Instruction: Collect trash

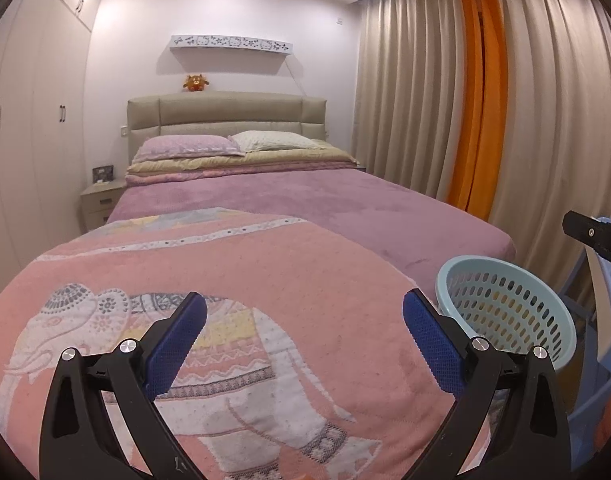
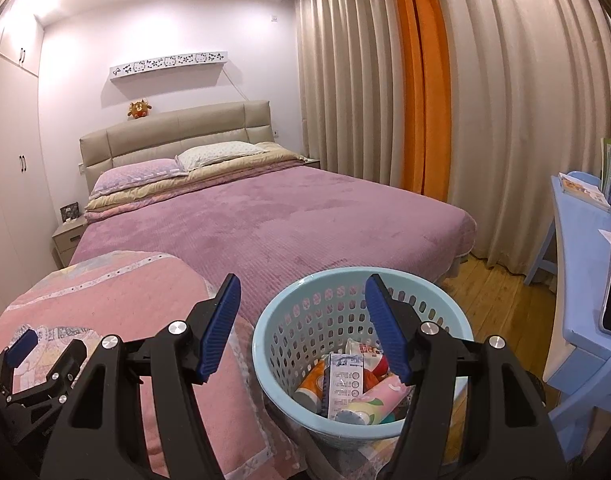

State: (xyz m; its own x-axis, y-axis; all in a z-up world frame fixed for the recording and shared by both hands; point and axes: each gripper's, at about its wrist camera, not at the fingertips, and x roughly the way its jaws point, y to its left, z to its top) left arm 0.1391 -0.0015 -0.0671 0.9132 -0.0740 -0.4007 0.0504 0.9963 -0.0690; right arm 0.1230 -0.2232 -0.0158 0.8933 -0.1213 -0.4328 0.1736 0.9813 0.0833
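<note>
A light blue perforated basket point(image 2: 297, 320) stands at the foot corner of the bed; it also shows in the left wrist view point(image 1: 545, 320). Inside it lie several pieces of trash point(image 2: 345, 384): wrappers, a small carton and a pink tube. My right gripper point(image 2: 301, 324) is open and empty, hovering above the basket's rim. My left gripper point(image 1: 305, 336) is open and empty above the pink elephant blanket point(image 1: 225, 280). The left gripper also shows at the lower left of the right wrist view point(image 2: 25, 344). The right gripper's body shows at the right edge of the left wrist view.
The bed has a purple cover point(image 2: 285, 220) and two pillows. Beige and orange curtains point(image 2: 425, 100) hang on the right. A blue desk point(image 2: 581, 280) with books stands at far right over wooden floor point(image 2: 485, 292). A nightstand point(image 1: 99, 200) and wardrobe stand left.
</note>
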